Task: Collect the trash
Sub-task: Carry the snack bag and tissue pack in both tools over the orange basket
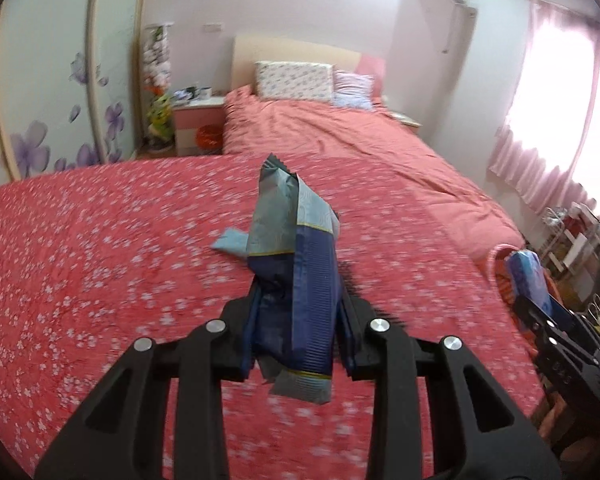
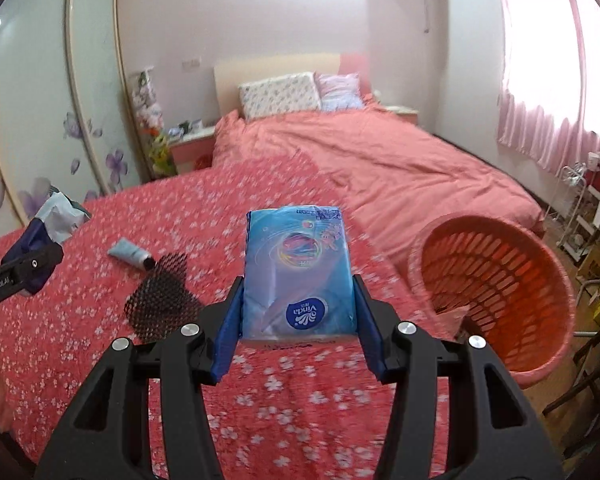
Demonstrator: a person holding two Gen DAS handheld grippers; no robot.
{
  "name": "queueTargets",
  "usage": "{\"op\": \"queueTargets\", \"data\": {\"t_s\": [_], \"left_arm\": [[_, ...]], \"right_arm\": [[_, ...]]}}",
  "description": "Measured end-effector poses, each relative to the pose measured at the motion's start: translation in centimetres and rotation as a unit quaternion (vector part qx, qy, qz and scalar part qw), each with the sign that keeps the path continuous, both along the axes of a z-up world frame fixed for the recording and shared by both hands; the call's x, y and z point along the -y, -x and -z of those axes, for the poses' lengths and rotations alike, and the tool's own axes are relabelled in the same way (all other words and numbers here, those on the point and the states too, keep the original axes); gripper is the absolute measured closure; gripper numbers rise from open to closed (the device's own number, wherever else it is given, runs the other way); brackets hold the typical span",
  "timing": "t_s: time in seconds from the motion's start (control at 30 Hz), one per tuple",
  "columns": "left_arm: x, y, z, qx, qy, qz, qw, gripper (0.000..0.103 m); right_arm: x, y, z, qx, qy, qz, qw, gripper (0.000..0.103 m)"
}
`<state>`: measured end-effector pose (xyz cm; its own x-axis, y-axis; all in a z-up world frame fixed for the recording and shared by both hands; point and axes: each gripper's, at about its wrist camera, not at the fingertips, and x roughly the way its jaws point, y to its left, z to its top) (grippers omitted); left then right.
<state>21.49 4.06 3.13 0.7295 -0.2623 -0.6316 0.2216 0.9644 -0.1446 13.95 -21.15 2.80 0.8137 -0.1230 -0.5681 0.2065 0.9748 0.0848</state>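
Note:
My left gripper (image 1: 298,320) is shut on a crumpled dark blue and grey snack wrapper (image 1: 296,264), held above the red floral bedspread (image 1: 100,264). The same wrapper (image 2: 56,216) and left gripper (image 2: 28,268) show at the left edge of the right wrist view. My right gripper (image 2: 298,320) is shut on a light blue Vinda tissue pack (image 2: 298,272), also lifted over the bed. That tissue pack (image 1: 526,280) and right gripper (image 1: 548,320) appear at the right in the left wrist view. An orange slatted basket (image 2: 496,284) stands beside the bed, right of the tissue pack.
A pale blue tube (image 2: 130,254) and a black mesh piece (image 2: 160,296) lie on the bedspread between the grippers. Pillows (image 2: 280,94) sit at the headboard, a nightstand (image 2: 188,144) by the wardrobe doors (image 2: 40,120). A cluttered rack (image 2: 592,208) stands under the curtained window.

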Motion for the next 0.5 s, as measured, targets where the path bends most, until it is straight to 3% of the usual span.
{"op": "queueTargets", "data": {"t_s": [0.5], "left_arm": [[10.1, 3.1, -1.9, 0.012, 0.016, 0.099, 0.9949, 0.071]], "right_arm": [[6.2, 4.9, -2.4, 0.060, 0.007, 0.080, 0.995, 0.051]]}}
